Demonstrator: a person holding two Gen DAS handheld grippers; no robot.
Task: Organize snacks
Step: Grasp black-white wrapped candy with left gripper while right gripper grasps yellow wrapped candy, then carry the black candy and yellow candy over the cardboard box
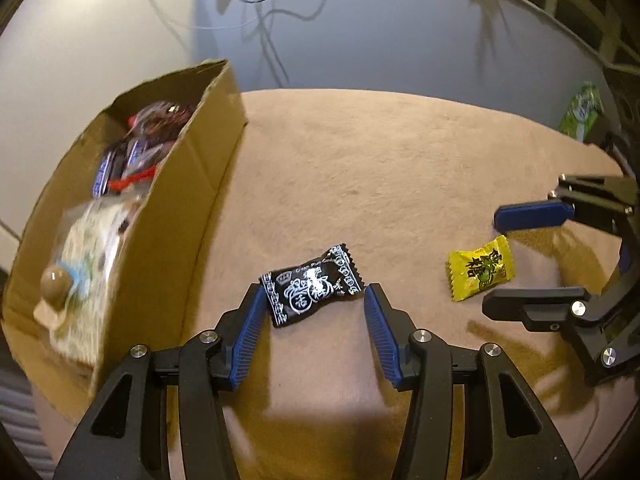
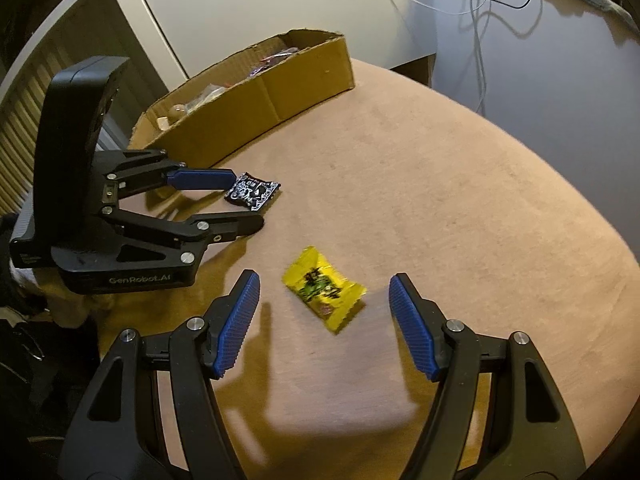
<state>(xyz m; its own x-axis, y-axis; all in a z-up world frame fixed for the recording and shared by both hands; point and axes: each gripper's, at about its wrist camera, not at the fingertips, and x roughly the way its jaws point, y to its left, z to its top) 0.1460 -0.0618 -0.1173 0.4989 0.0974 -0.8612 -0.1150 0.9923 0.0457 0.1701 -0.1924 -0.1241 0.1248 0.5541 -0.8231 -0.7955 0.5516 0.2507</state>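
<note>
The left claw (image 1: 314, 304) is spread wide and grasps nothing. The black candy (image 1: 314, 292) lies flat on the brown tabletop (image 1: 380, 168) between its two blue pads, nearer their tips than their roots. The wrapper's left end sits just beside, perhaps touching, the left pad (image 1: 250, 332); a small gap separates its right end from the other pad. In the right wrist view the same black candy (image 2: 253, 192) shows at the tips of the left claw (image 2: 240, 200), close under the upper blue finger.

The right claw (image 2: 324, 292) is likewise released, its pads far apart. The yellow candy (image 2: 324, 290) rests on the tabletop between them, roughly midway, touching neither. From the left wrist view the yellow candy (image 1: 480, 274) lies between the right claw's (image 1: 490, 260) blue finger above and black finger below, near their tips.

A cardboard box (image 1: 192, 208) stands at the tabletop's left side, well apart from both candies, with assorted wrapped snacks (image 1: 136, 152) inside. A green packet (image 1: 582, 112) appears blurred at the far right edge
</note>
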